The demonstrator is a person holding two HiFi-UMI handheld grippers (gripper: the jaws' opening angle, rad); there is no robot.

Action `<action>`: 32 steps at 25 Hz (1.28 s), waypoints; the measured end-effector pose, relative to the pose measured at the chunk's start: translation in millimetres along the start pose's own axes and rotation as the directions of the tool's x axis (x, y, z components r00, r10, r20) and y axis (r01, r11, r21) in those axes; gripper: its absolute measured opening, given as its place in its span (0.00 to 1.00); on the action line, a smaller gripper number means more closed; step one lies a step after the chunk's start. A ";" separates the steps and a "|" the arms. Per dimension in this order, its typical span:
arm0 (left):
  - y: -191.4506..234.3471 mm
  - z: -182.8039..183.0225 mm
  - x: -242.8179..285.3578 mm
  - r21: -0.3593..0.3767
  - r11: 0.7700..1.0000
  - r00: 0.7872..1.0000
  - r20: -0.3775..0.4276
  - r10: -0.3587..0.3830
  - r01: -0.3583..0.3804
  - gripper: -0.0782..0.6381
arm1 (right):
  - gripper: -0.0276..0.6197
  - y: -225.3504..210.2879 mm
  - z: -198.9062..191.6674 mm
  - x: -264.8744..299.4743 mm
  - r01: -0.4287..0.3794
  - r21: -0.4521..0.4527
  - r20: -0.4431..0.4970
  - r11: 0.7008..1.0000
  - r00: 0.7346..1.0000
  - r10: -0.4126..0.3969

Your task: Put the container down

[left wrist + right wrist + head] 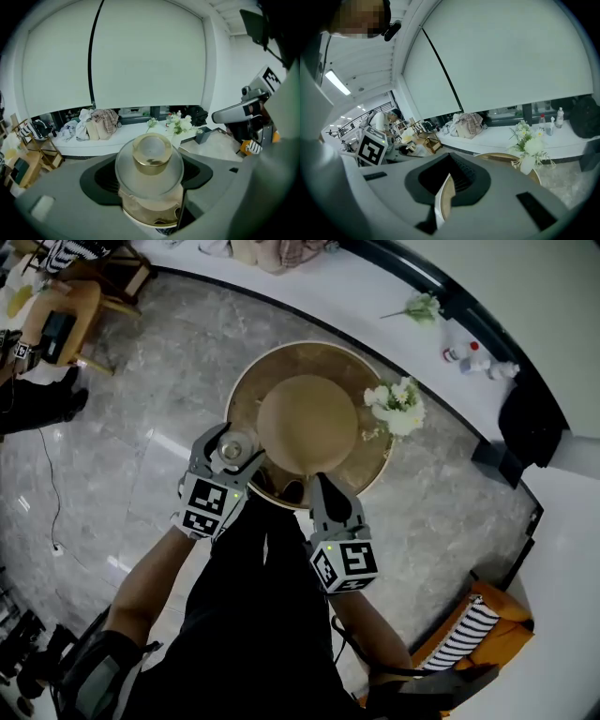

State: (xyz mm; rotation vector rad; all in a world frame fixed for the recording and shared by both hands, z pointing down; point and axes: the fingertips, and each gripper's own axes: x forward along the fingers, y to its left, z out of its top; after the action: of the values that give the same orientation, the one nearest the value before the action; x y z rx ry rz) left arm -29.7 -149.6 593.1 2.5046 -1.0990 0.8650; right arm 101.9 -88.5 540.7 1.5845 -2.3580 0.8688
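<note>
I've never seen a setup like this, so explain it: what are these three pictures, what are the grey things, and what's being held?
A person holds a grey two-jaw tool in each hand. One picture comes from a head camera looking down; the other two ride on the tools. The left tool grips a jar with a gold lid. The right tool seems to pinch a tan disc by its edge. Below stands a round table with flowers.

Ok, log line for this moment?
left tool: holding container | right tool: gripping tan disc edge | both over round table
</note>
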 end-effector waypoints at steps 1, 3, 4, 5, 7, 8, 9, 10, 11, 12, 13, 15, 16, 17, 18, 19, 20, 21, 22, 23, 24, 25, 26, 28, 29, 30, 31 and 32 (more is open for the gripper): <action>4.6 -6.1 12.0 0.007 1.000 1.000 -0.005 0.000 0.000 0.59 | 0.05 -3.5 -6.0 5.8 0.008 -0.001 -0.011 1.000 1.000 -0.008; 13.3 -21.5 38.2 0.004 1.000 1.000 -0.020 0.000 0.000 0.59 | 0.05 -10.1 -17.1 16.8 0.023 -0.006 -0.036 1.000 0.999 -0.023; 17.5 -30.0 51.8 -0.003 1.000 1.000 -0.030 -0.002 0.002 0.59 | 0.05 -12.7 -21.6 21.9 0.029 -0.008 -0.049 1.000 0.998 -0.029; 21.6 -38.3 65.5 -0.011 1.000 0.999 -0.041 -0.004 0.004 0.59 | 0.05 -15.1 -26.3 26.6 0.036 -0.005 -0.062 0.999 0.997 -0.036; 28.9 -53.3 93.2 -0.029 1.000 0.998 -0.064 -0.012 0.010 0.59 | 0.05 -20.4 -38.5 34.4 0.053 0.021 -0.088 0.998 0.995 -0.051; 32.6 -59.7 107.5 -0.035 0.999 0.997 -0.074 -0.015 0.012 0.59 | 0.05 -23.4 -45.7 38.6 0.062 0.036 -0.100 0.997 0.993 -0.058; 36.9 -65.4 122.1 -0.037 0.999 0.997 -0.081 -0.016 0.013 0.59 | 0.05 -26.2 -52.7 43.8 0.069 0.047 -0.110 0.997 0.992 -0.063; 41.6 -70.8 136.4 -0.033 0.999 0.996 -0.085 -0.015 0.013 0.59 | 0.05 -28.5 -59.4 49.8 0.074 0.052 -0.120 0.996 0.990 -0.067; 45.8 -76.4 149.7 -0.024 1.000 0.996 -0.088 -0.014 0.012 0.59 | 0.05 -29.8 -66.2 55.8 0.077 0.054 -0.131 0.996 0.989 -0.069; 48.9 -82.0 161.3 -0.014 1.000 0.996 -0.089 -0.014 0.013 0.59 | 0.05 -30.4 -73.6 60.8 0.078 0.053 -0.145 0.996 0.987 -0.069; 50.7 -87.2 171.0 -0.006 1.000 0.996 -0.091 -0.014 0.014 0.59 | 0.05 -30.5 -81.1 64.6 0.078 0.052 -0.159 0.996 0.985 -0.069; 52.9 -96.3 187.1 0.008 1.000 0.995 -0.101 -0.014 0.015 0.59 | 0.05 -31.4 -93.4 70.3 0.077 0.053 -0.183 0.996 0.981 -0.066; 53.9 -100.1 194.6 0.017 1.000 0.994 -0.107 -0.013 0.015 0.59 | 0.05 -32.7 -97.7 73.1 0.076 0.056 -0.189 0.996 0.980 -0.064; 55.1 -103.5 202.2 0.024 1.000 0.994 -0.111 -0.013 0.015 0.59 | 0.05 -34.6 -101.3 75.9 0.077 0.061 -0.194 0.995 0.979 -0.064; 56.5 -106.9 210.0 0.026 1.000 0.994 -0.111 -0.014 0.017 0.59 | 0.05 -37.0 -104.5 79.0 0.080 0.066 -0.197 0.995 0.978 -0.066; 58.2 -110.7 218.0 0.026 0.999 0.994 -0.109 -0.018 0.020 0.59 | 0.05 -39.8 -107.2 82.3 0.086 0.073 -0.199 0.994 0.977 -0.070; 60.0 -115.5 226.1 0.025 0.999 0.994 -0.108 -0.021 0.024 0.59 | 0.05 -42.8 -109.3 85.9 0.094 0.080 -0.202 0.992 0.976 -0.076; 61.9 -121.2 234.1 0.024 0.999 0.994 -0.111 -0.023 0.026 0.59 | 0.05 -45.8 -111.4 89.5 0.103 0.086 -0.205 0.991 0.975 -0.084; 63.7 -127.3 241.7 0.025 0.999 0.993 -0.117 -0.024 0.027 0.59 | 0.05 -49.0 -113.8 92.9 0.112 0.092 -0.208 0.989 0.974 -0.090; 65.5 -133.1 249.3 0.025 0.999 0.992 -0.125 -0.024 0.027 0.59 | 0.05 -52.3 -116.5 96.2 0.118 0.097 -0.212 0.988 0.973 -0.096; 66.8 -138.4 256.8 0.027 0.999 0.991 -0.132 -0.024 0.028 0.59 | 0.05 -55.8 -119.5 99.3 0.124 0.103 -0.215 0.987 0.971 -0.100; 67.8 -143.2 264.3 0.031 0.999 0.990 -0.139 -0.026 0.030 0.59 | 0.05 -59.4 -122.3 102.2 0.129 0.107 -0.219 0.986 0.970 -0.103; 68.4 -147.6 271.7 0.036 0.999 0.989 -0.146 -0.028 0.034 0.59 | 0.05 -62.9 -125.1 104.9 0.133 0.111 -0.223 0.985 0.969 -0.106; 68.7 -155.4 285.7 0.047 0.998 0.986 -0.161 -0.036 0.044 0.59 | 0.05 -68.6 -131.1 109.0 0.139 0.116 -0.231 0.983 0.967 -0.110; 68.5 -159.3 291.8 0.051 0.997 0.985 -0.168 -0.041 0.050 0.59 | 0.05 -71.0 -134.9 109.9 0.143 0.118 -0.236 0.983 0.965 -0.112; 68.1 -163.0 297.3 0.053 0.997 0.984 -0.174 -0.045 0.055 0.59 | 0.05 -73.0 -138.7 110.4 0.147 0.121 -0.241 0.982 0.964 -0.115; 67.9 -166.5 302.1 0.054 0.997 0.983 -0.179 -0.049 0.059 0.59 | 0.05 -74.5 -142.3 110.7 0.152 0.125 -0.246 0.981 0.962 -0.118; 67.7 -169.6 306.0 0.055 0.997 0.982 -0.183 -0.051 0.062 0.59 | 0.05 -75.7 -145.7 110.8 0.157 0.130 -0.251 0.979 0.960 -0.121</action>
State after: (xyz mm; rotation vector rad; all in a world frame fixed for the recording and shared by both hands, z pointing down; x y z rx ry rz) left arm 13.5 -293.0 916.5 2.4340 -0.9513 1.1004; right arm 97.2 -115.9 736.9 1.5730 -2.0308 1.1566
